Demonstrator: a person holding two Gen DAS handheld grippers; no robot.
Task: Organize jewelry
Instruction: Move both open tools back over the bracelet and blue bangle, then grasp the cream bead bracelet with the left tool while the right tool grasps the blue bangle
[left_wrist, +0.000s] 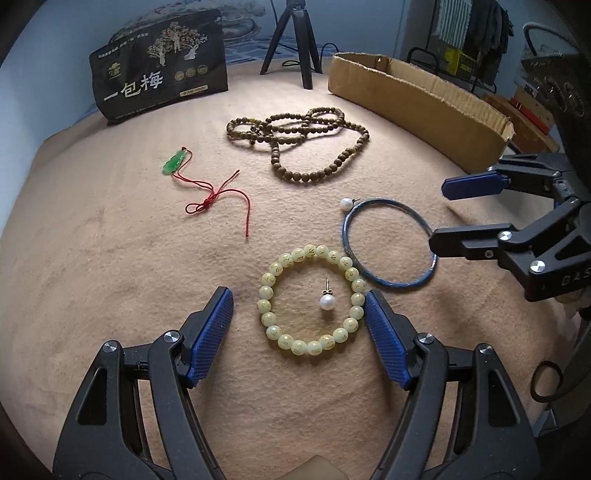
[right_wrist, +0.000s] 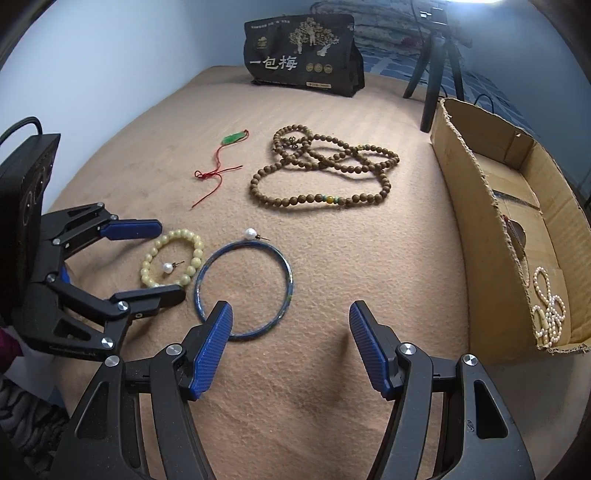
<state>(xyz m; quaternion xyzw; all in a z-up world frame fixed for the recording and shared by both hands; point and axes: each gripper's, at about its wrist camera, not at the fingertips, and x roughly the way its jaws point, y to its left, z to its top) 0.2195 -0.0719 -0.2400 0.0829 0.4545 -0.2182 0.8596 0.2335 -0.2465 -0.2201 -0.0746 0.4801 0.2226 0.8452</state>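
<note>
Left gripper (left_wrist: 299, 317) hovers wide open, holding nothing, its blue pads straddling the pale yellow beaded bracelet (left_wrist: 311, 301), and should lower squarely, sparing the pearl stud earring (left_wrist: 327, 300) inside.

A black pouch (left_wrist: 160, 68) standing at the far edge of the tan blanket (left_wrist: 110, 258) carries three large pale Chinese characters, 一包梅, across its front, beneath a gold drawing of trees and above a row of three small gold round seals. Smaller print along its top edge and on a pale strip near its base is too fine to read. The letters "DAS" show on the black body of the right tool (left_wrist: 439, 214), cut off at the frame's edge. The pale yellow bead bracelet (left_wrist: 312, 301) bears gold marks, illegible.
</note>
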